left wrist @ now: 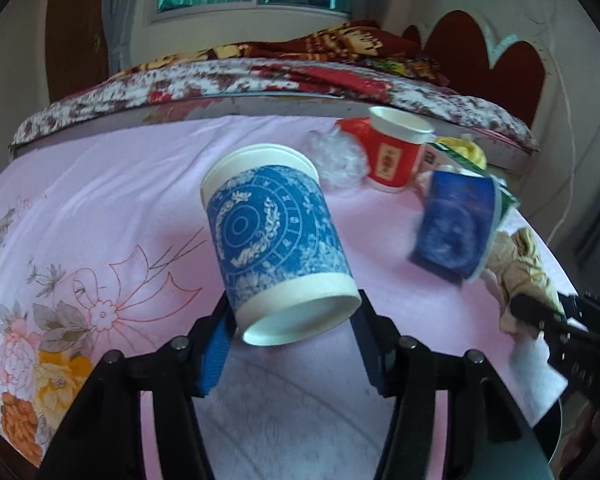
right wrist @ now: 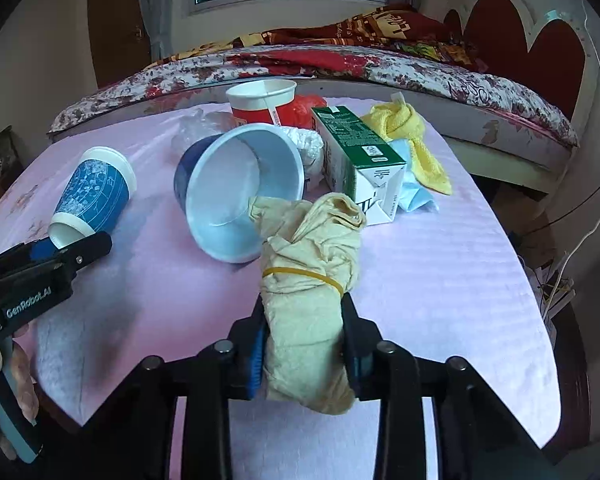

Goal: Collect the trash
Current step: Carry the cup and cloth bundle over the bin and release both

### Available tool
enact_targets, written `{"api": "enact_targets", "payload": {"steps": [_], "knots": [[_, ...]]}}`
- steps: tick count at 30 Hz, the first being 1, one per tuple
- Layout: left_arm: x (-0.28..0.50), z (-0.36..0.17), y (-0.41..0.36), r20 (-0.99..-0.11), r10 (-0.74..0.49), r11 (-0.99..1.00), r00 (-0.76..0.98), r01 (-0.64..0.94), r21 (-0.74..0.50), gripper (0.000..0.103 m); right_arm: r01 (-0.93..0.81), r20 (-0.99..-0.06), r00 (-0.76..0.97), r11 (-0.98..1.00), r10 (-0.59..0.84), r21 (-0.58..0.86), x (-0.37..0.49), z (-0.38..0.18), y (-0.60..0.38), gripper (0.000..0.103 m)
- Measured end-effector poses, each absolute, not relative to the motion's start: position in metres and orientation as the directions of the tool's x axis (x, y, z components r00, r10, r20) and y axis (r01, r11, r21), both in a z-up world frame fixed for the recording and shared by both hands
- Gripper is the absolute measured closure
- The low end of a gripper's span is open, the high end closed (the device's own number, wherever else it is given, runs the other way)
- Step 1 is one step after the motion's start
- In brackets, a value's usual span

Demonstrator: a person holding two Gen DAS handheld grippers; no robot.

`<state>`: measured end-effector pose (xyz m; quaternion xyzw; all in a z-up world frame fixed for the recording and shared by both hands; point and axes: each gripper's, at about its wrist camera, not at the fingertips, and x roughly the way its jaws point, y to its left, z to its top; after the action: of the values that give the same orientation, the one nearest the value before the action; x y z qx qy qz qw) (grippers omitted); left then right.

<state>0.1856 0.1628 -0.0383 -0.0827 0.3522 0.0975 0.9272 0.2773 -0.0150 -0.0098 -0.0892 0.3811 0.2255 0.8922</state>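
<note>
A blue patterned paper cup (left wrist: pixel 272 232) lies tilted over the pink tablecloth with its mouth toward me. My left gripper (left wrist: pixel 294 320) is shut on it near the rim, one pad on each side; the right wrist view shows the same cup (right wrist: pixel 94 196) and left gripper (right wrist: pixel 72 248). My right gripper (right wrist: pixel 304 320) is shut on a beige cloth bundle (right wrist: pixel 312 248) tied with a yellow rubber band. In the left wrist view that bundle (left wrist: pixel 524 264) sits at the right, with the right gripper (left wrist: pixel 540 312) on it.
A wider blue cup (right wrist: pixel 236 196) lies on its side against the bundle. Behind it are a red cup (right wrist: pixel 260 100), a red bag (right wrist: pixel 308 108), clear plastic wrap (left wrist: pixel 340 156), a green carton (right wrist: pixel 360 156), a yellow cloth (right wrist: pixel 412 132) and a light blue piece (right wrist: pixel 412 196). A bed (right wrist: pixel 340 60) stands behind the table (right wrist: pixel 440 280).
</note>
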Motion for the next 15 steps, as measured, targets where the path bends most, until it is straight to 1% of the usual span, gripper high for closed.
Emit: {"api": "enact_targets", "payload": {"steps": [10,15], "knots": [[0.163,-0.018,0.126,-0.634,0.050,0.989,0.772,-0.127,-0.076,0.047,-0.434,-0.692,0.647,0.901,0.321,0.012,0.252,0.009,-0.057,0.073],[0.153,-0.013,0.088,-0.618,-0.020,0.998,0.786,-0.026,-0.065,0.047,-0.384,-0.678,0.673,0.923,0.295,0.020,0.237,0.017,-0.093,0.073]]}}
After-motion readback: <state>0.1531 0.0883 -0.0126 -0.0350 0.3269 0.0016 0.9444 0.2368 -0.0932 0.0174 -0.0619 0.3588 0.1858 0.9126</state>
